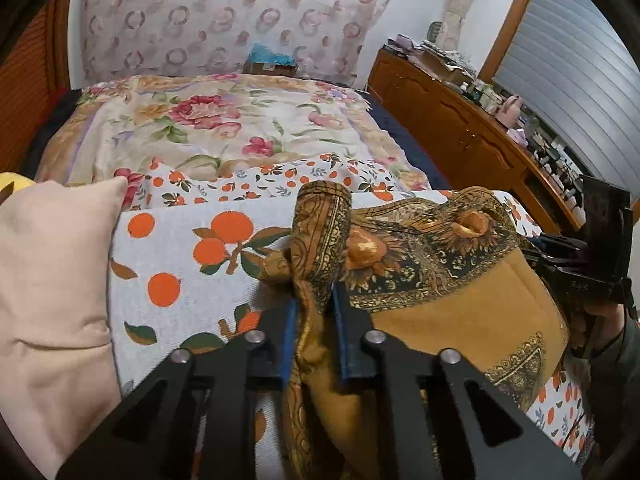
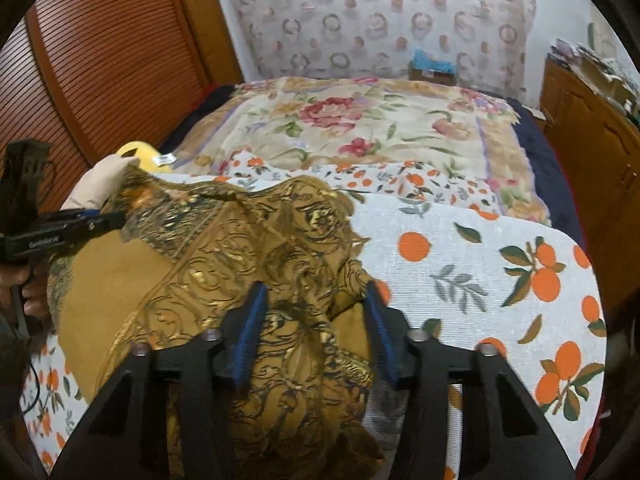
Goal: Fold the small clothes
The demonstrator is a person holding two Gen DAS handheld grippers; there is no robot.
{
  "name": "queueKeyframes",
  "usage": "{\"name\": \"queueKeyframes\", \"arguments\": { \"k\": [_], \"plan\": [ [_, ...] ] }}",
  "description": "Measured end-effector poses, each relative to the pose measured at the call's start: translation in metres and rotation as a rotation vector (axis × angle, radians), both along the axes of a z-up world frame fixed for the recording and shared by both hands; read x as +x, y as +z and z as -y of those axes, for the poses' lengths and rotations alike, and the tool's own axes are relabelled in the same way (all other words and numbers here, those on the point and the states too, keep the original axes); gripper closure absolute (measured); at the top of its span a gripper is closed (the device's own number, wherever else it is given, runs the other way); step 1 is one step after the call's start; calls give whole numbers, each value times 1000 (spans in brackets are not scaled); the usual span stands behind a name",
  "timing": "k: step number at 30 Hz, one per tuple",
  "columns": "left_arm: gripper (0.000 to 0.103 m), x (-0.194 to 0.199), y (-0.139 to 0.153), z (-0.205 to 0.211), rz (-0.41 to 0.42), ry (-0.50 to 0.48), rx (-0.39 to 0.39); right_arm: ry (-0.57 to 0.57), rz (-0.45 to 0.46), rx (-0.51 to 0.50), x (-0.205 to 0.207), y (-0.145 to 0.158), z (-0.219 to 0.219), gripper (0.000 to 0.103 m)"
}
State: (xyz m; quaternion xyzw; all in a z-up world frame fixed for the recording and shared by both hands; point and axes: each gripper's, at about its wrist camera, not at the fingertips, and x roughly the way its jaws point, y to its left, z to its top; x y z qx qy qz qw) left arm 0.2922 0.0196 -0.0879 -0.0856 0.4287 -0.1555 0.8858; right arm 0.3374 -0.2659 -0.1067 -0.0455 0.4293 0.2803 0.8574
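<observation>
left gripper (image 1: 314, 304): clamped, angled down | right gripper (image 2: 316, 308): jaws apart, angled down

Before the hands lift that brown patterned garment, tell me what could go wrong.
1. The left gripper pinches only a bunched, twisted strip of the brown patterned garment, so lifting may drag it into a rope rather than a flat fold.
2. The right gripper has fabric between its fingers, but they look not fully closed on it; that corner may slip.
3. The orange-print cloth underneath could get caught and pulled up too.
</observation>
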Motion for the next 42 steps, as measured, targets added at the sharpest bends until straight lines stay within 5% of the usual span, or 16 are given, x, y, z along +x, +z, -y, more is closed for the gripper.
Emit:
{"name": "queueKeyframes", "arguments": {
  "k": [4,10,21,30,36,42],
  "plan": [
    [100,-14,22,2,73,-26,-37,82,8,11,-6,4,-10,93],
    [101,-61,72,-4,213,-16,-64,94,150,70,-35,45,-15,94],
    [101,-151,124,-78,403,164,-89,194,336,144,-59,120,-82,95],
    [101,-184,85,-166,386,384,-85,377,387,94,-40,145,-206,95],
    [101,-203,30,-198,310,495,-132,487,379,3,-16,125,-316,96],
    [100,-217,14,-200,287,527,-104,587,363,-44,-8,101,-403,96]
  ]
}}
